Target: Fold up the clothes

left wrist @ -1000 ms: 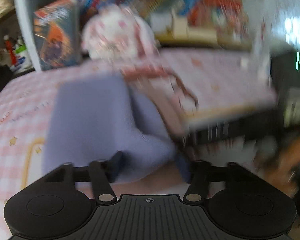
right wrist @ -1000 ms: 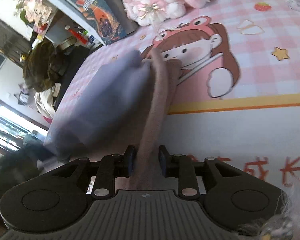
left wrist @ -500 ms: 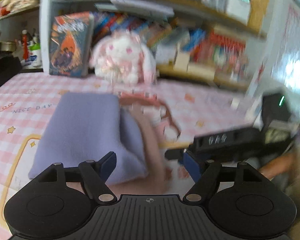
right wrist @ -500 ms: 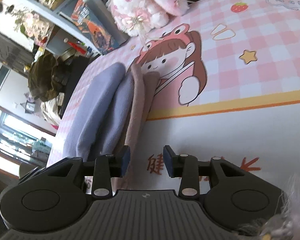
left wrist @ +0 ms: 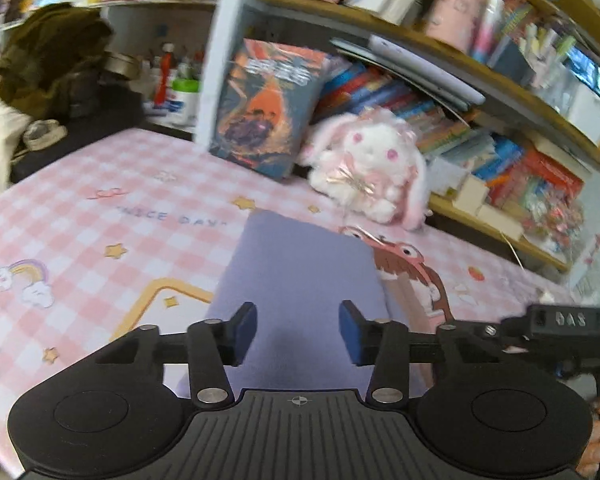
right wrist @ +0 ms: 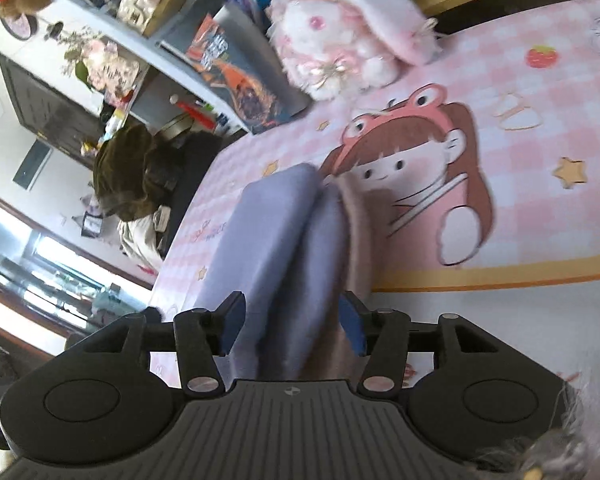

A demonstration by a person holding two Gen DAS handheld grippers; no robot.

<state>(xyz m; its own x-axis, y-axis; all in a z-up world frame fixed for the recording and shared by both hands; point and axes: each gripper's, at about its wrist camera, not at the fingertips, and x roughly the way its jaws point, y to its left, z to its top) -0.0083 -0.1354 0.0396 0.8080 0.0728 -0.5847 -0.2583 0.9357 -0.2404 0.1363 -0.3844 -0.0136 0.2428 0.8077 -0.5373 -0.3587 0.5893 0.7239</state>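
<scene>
A folded lavender garment (left wrist: 300, 276) lies flat on the pink checked table cover (left wrist: 100, 220). My left gripper (left wrist: 298, 330) is open and hovers just above its near part, holding nothing. In the right wrist view the lavender folds (right wrist: 284, 248) rest on a folded dusty-pink layer (right wrist: 360, 236). My right gripper (right wrist: 292, 326) is open, its jaws wide on either side of the stack's near edge, not clamping it. The right gripper's black body also shows in the left wrist view (left wrist: 560, 340).
A white and pink plush rabbit (left wrist: 368, 164) and a leaning book (left wrist: 264, 108) stand at the back of the table, under crowded bookshelves (left wrist: 480, 80). A dark green garment (left wrist: 48, 56) lies heaped at far left. The cover carries a cartoon girl print (right wrist: 416, 168).
My right gripper has let go of the pink layer and opened wide. My left gripper has moved left and now sits over the lavender garment. The stack has settled flat.
</scene>
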